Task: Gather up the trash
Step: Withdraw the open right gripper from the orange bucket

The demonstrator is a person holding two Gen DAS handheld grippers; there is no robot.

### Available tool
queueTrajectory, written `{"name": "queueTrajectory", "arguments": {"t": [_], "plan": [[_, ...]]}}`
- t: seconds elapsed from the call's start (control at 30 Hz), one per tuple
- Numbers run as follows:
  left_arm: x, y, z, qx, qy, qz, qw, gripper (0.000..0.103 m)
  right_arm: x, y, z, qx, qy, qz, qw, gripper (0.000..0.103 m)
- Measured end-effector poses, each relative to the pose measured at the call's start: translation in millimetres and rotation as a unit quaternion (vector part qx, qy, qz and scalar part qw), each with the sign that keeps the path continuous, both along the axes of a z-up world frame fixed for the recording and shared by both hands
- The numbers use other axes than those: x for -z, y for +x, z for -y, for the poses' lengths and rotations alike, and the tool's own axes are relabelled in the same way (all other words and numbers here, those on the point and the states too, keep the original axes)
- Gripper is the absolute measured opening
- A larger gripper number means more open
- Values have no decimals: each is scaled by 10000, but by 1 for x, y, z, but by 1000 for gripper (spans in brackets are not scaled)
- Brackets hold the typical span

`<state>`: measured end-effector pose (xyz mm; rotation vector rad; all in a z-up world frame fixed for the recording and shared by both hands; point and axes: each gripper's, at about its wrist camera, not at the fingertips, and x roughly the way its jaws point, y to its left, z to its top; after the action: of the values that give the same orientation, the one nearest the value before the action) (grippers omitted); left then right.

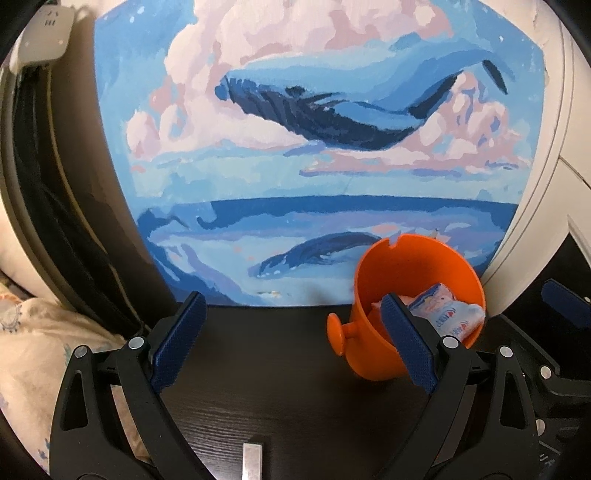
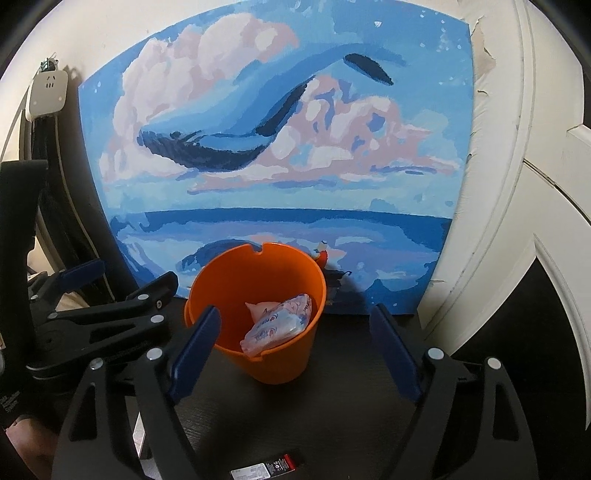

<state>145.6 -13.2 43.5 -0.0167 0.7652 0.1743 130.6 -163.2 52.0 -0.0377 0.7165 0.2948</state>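
Observation:
An orange bucket (image 1: 373, 354) (image 2: 280, 354) stands upright on the dark table, just in front of a whale painting. Inside it lie a crumpled blue-and-white tissue packet (image 1: 454, 314) (image 2: 277, 321) and a bit of pale paper. My right gripper (image 2: 295, 313) is open, its blue pads spread wide on the near side of the bucket and pressing on nothing. My left gripper (image 1: 291, 301) is open too and holds nothing; the bucket sits behind its right finger. In the right wrist view the left gripper (image 2: 110, 288) shows to the left of the bucket.
The whale painting (image 1: 295, 147) (image 2: 277, 147) leans on the wall behind the dark wooden table (image 1: 277, 387) (image 2: 351, 369). A white power strip (image 1: 44, 33) (image 2: 48, 92) hangs at upper left over black cables. Patterned cloth (image 1: 29, 350) lies at the left, white door trim (image 2: 517, 221) at the right.

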Motion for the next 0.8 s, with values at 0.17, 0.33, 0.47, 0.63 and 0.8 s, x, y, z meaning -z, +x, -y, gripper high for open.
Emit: {"name": "queueTrajectory", "arguments": {"t": [0.17,0.33,0.47,0.63,0.8], "plan": [[-5,-13,2,66,-106,34,9999,94,-5,-11,6,77,18,25,10000,83],[2,-30,14,285,-31,-72,9996,94,-7,-26,15,151,14,35,9999,83],[2,-38,22,389,82,-75,9992,94,-12,-33,23,218,100,34,9997,83],[-6,-42,24,449,-49,31,9990,94,-14,-41,26,227,134,62,9996,83],[-12,-47,29,489,-30,92,9988,94,-14,-48,30,235,188,39,9995,83]]}}
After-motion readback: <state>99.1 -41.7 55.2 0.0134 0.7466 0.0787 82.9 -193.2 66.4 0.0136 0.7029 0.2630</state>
